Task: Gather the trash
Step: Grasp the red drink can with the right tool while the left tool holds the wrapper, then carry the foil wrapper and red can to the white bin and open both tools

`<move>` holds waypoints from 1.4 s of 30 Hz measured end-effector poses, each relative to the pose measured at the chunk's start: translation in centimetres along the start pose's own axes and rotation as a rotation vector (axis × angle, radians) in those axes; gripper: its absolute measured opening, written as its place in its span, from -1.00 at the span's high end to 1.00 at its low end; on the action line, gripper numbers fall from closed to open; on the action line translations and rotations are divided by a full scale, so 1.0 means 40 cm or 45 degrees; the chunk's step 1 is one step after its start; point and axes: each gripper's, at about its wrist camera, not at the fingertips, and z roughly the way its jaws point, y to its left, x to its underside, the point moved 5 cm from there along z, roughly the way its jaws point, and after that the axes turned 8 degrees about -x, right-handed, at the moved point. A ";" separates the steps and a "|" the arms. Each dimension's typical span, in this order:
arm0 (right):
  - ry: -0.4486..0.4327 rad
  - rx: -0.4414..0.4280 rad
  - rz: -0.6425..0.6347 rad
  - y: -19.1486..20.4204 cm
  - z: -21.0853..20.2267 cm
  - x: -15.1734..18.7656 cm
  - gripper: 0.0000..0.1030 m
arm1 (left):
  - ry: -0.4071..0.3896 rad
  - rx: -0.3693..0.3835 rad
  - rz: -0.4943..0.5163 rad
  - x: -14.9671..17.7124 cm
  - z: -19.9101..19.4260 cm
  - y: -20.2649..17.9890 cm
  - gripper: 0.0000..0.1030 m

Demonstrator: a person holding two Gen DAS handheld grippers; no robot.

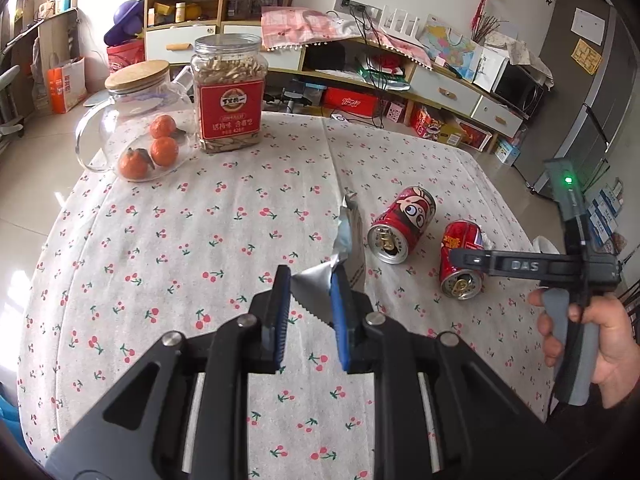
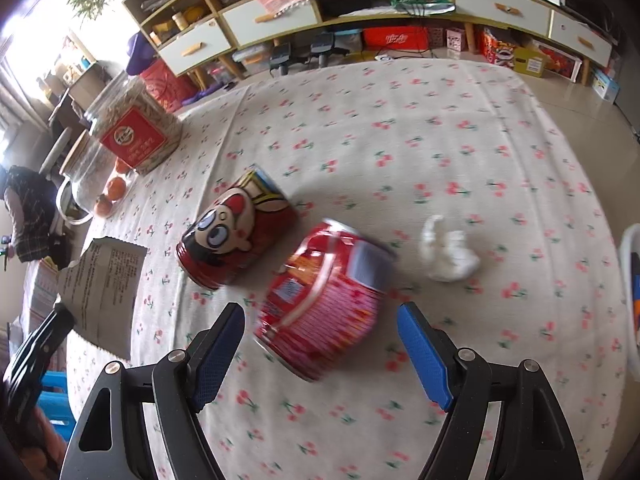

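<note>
From the left wrist view, the left gripper (image 1: 310, 276) is pinching a torn silver wrapper (image 1: 316, 280) between its blue pads, jaws drawn in tight on the foil. Ahead and to its right two red cans are lying on the cherry-print tablecloth (image 1: 200, 220): a cartoon can (image 1: 402, 226) and, further right, a crushed can (image 1: 460, 260), both with their open ends facing this camera. The right gripper (image 1: 476, 261) is reaching in over the crushed can.

From the right wrist view, the right gripper (image 2: 320, 334) is standing wide open and holding nothing. The crushed can (image 2: 324, 300) is lying just ahead between the pads, its long axis running away and slightly rightward, so this hand looks nearer. A crumpled tissue (image 2: 448, 256) is sitting further ahead, to the right.
</note>
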 end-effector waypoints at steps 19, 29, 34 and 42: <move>0.021 0.014 -0.011 -0.034 0.021 0.017 -0.27 | 0.018 0.044 0.029 -0.014 0.015 -0.048 0.58; -0.013 -0.033 -0.031 -0.092 -0.099 0.062 -0.16 | 0.009 0.101 0.075 -0.020 0.008 -0.142 0.58; -0.035 -0.055 0.010 -0.158 -0.165 0.104 -0.15 | 0.017 0.130 0.108 -0.014 0.012 -0.202 0.58; -0.089 -0.115 0.097 -0.263 -0.264 0.150 -0.15 | 0.042 0.169 0.187 0.004 0.029 -0.311 0.58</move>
